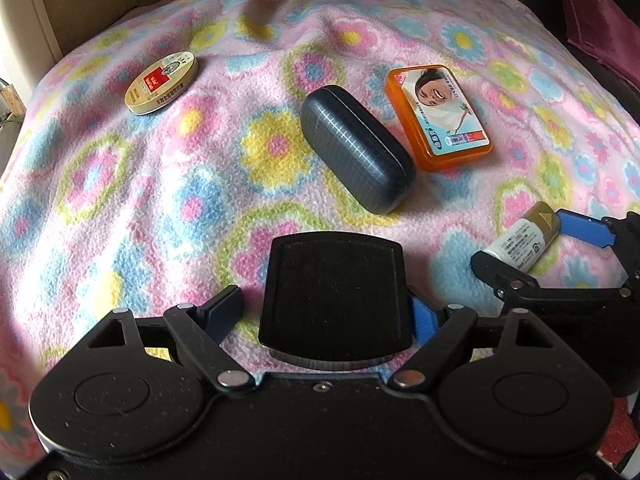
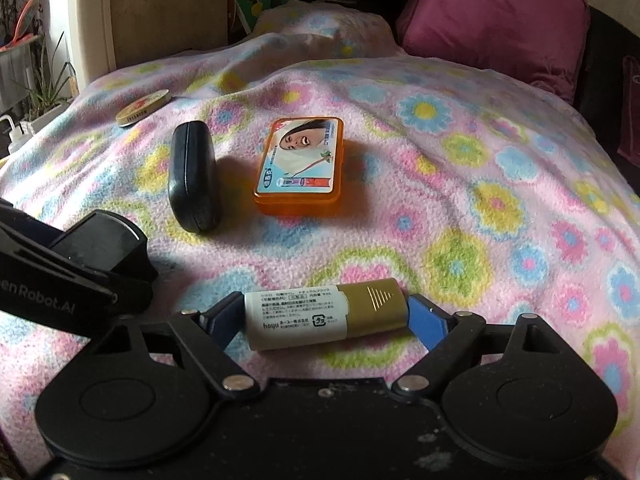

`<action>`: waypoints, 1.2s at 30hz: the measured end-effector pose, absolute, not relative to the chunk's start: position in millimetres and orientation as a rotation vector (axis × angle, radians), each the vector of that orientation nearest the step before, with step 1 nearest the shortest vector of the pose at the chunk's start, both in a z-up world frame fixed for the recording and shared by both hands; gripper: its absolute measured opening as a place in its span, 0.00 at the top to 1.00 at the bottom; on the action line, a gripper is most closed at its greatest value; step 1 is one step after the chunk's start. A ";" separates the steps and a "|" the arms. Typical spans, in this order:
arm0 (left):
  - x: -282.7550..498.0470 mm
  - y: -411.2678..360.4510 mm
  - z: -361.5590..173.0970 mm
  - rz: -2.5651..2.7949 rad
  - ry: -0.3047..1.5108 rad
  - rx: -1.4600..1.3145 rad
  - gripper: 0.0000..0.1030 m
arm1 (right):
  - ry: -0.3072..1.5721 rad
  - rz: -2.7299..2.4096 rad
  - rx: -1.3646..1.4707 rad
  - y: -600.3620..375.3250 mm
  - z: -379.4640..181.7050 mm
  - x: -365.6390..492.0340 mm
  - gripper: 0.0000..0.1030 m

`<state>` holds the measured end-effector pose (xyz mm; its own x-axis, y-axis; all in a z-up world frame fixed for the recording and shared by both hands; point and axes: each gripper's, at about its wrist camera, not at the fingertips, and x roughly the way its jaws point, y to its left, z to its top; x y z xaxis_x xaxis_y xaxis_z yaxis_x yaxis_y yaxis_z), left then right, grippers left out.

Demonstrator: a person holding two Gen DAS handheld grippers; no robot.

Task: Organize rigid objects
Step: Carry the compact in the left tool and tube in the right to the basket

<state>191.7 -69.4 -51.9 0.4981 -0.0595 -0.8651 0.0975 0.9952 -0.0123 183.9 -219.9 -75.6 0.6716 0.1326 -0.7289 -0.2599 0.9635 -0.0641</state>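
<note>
My left gripper [image 1: 326, 312] is shut on a black rounded box [image 1: 335, 292], held just above the floral blanket. My right gripper [image 2: 326, 318] is shut on a white bottle with a gold cap [image 2: 326, 312], lying sideways between the fingers; it also shows in the left wrist view [image 1: 524, 240]. A dark checked glasses case [image 1: 356, 148] [image 2: 194, 176] lies on the blanket ahead, with an orange plastic box [image 1: 438, 114] [image 2: 300, 166] to its right. A round gold tin [image 1: 162, 82] [image 2: 142, 108] lies far left.
The pink floral blanket [image 1: 120, 200] [image 2: 480, 200] is rumpled, with a fold at the back. A magenta cushion [image 2: 496, 20] stands at the back right. A wooden panel [image 2: 168, 8] and plants [image 2: 44, 92] are at the back left.
</note>
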 end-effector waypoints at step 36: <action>154.8 -52.1 -44.0 -0.243 0.950 0.087 0.41 | 0.936 -0.313 0.311 -259.9 67.9 33.1 0.16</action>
